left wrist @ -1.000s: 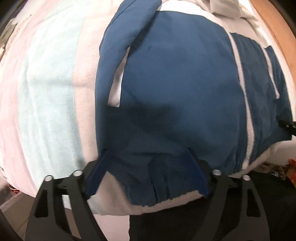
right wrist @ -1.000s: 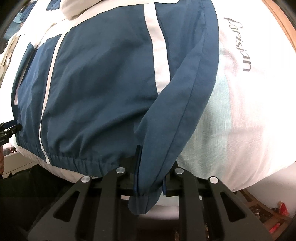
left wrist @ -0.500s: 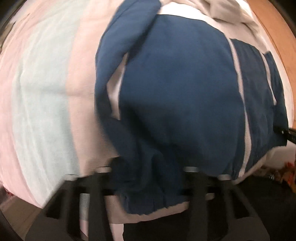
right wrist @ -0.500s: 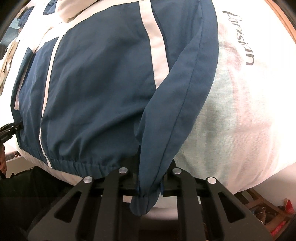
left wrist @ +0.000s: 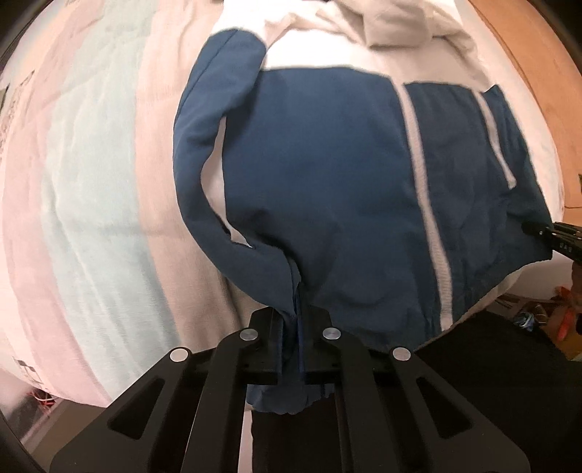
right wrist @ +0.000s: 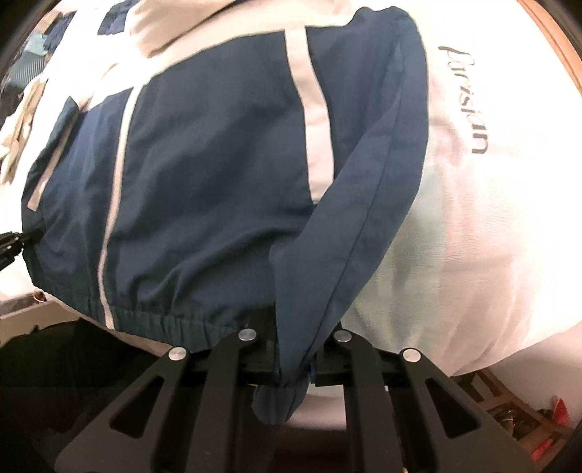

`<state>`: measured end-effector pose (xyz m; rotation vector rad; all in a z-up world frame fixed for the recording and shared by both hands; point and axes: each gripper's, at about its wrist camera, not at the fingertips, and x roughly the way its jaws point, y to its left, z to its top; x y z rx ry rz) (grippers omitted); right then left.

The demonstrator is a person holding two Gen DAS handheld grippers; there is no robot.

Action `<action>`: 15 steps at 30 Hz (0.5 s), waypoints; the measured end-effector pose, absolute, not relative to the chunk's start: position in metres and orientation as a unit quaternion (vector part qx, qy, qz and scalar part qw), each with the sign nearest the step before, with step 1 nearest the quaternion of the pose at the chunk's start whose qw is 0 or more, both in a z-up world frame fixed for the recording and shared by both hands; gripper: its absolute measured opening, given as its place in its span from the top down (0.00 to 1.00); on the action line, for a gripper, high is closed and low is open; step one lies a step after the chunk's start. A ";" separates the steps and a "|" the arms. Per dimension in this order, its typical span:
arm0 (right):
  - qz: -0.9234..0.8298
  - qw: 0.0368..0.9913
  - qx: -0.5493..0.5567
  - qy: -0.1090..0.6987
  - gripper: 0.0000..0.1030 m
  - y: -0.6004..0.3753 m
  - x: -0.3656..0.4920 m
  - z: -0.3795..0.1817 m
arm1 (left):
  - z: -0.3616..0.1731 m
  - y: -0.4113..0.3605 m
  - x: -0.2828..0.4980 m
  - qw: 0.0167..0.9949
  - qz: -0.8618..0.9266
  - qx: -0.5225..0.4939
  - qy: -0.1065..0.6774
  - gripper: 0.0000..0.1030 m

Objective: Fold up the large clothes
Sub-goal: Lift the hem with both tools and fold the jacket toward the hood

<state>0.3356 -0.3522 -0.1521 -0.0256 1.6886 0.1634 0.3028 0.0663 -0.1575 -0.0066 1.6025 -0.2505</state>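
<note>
- Lying spread on the bed, the jacket is blue with white stripes, its pale hood at the far end and its elastic hem at the near edge of the mattress.
- Both sleeves run down the jacket's outer sides; the left sleeve bows outward, showing a sliver of white beneath, while the right sleeve runs straight from shoulder to cuff.
- The left gripper, pointing down, is clamped tight on the left cuff, a wad of blue fabric bunched below its fingers.
- The right gripper, also pointing down, has closed on the right cuff, which hangs folded below the pads; its jaws are drawing the last bit tighter on the cloth.
- From each camera the other gripper shows only as a dark tip at the jacket's far corner.
- The bedsheet, banded pink and pale green, carries printed lettering on the right side.
- Progress appears early: the body lies flat and unfolded, with no sleeve yet laid across it.
- Judging by the twin grips, the step in hand is bringing both sleeves inward over the chest; folding the body and hood would remain.
</note>
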 end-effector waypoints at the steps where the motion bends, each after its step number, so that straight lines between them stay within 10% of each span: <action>1: 0.074 0.658 -0.005 0.749 0.92 -0.355 0.340 -0.148 | -0.156 0.069 0.309 0.689 -0.116 -0.003 0.715 0.97; 15: 0.074 0.624 0.079 0.774 0.94 -0.385 0.401 -0.073 | -0.095 0.077 0.363 0.712 -0.110 -0.004 0.694 0.97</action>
